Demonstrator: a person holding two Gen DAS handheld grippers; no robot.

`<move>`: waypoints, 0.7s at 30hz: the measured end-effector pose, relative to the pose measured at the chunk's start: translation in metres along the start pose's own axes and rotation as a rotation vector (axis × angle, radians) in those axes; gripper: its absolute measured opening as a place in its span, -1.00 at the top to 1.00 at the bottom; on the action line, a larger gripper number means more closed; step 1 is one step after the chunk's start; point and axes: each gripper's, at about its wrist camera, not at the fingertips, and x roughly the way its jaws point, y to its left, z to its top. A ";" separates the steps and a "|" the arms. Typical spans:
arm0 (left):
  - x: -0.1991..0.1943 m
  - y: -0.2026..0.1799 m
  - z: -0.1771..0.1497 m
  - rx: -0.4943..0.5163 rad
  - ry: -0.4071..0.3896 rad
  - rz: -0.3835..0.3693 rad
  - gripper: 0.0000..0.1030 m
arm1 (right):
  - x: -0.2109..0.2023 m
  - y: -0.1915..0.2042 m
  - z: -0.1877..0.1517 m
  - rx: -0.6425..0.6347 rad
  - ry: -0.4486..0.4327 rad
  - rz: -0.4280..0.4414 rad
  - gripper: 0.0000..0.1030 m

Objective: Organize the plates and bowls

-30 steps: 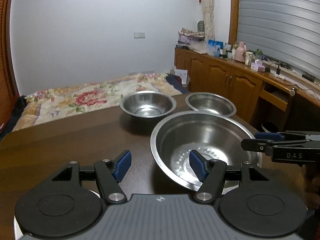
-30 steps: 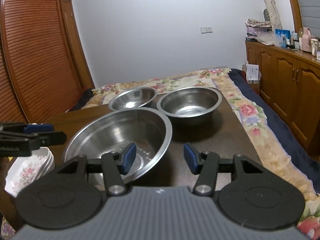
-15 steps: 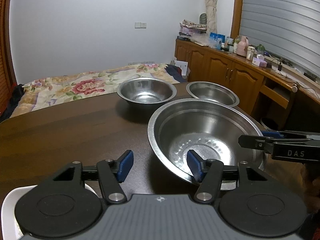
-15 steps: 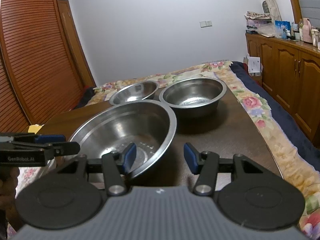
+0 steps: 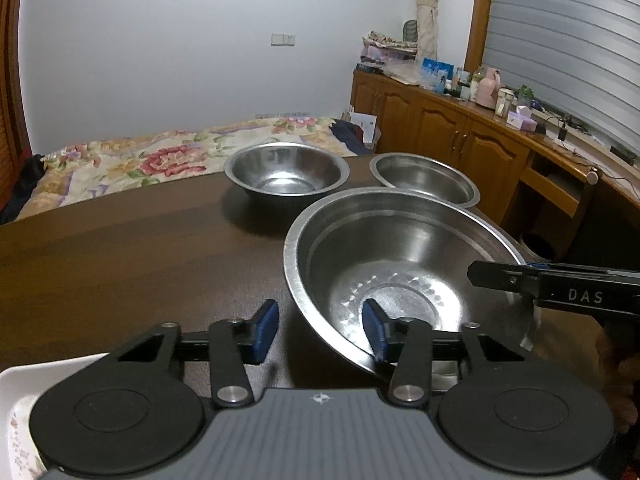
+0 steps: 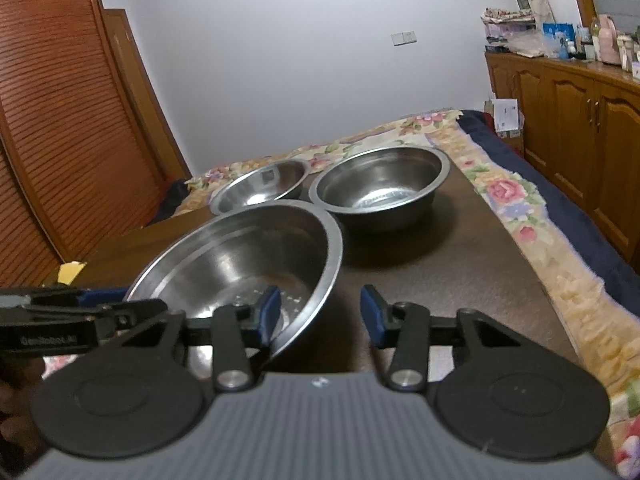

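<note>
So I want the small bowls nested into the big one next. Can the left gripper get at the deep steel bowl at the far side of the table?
Probably yes. The left gripper, jaws closing astride the big bowl's rim, must let go first. Then bare table leads to the deep bowl.

**Lettering on the two grippers**

White letters "DAS" stand on the black side of the right gripper, seen from the left wrist. The left gripper bears a blurred white line that seems to read "GenRobot.AI". Nothing else is legible in either view.
</note>
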 end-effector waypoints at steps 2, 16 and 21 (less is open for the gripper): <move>-0.001 -0.001 -0.001 0.006 -0.001 -0.004 0.13 | 0.001 0.000 -0.001 0.006 0.002 0.012 0.26; -0.012 -0.005 -0.001 0.025 -0.011 -0.024 0.26 | 0.002 0.005 -0.005 0.034 0.017 0.055 0.53; -0.026 -0.006 -0.001 0.037 -0.030 -0.037 0.26 | -0.005 0.006 -0.006 0.034 0.005 0.064 0.54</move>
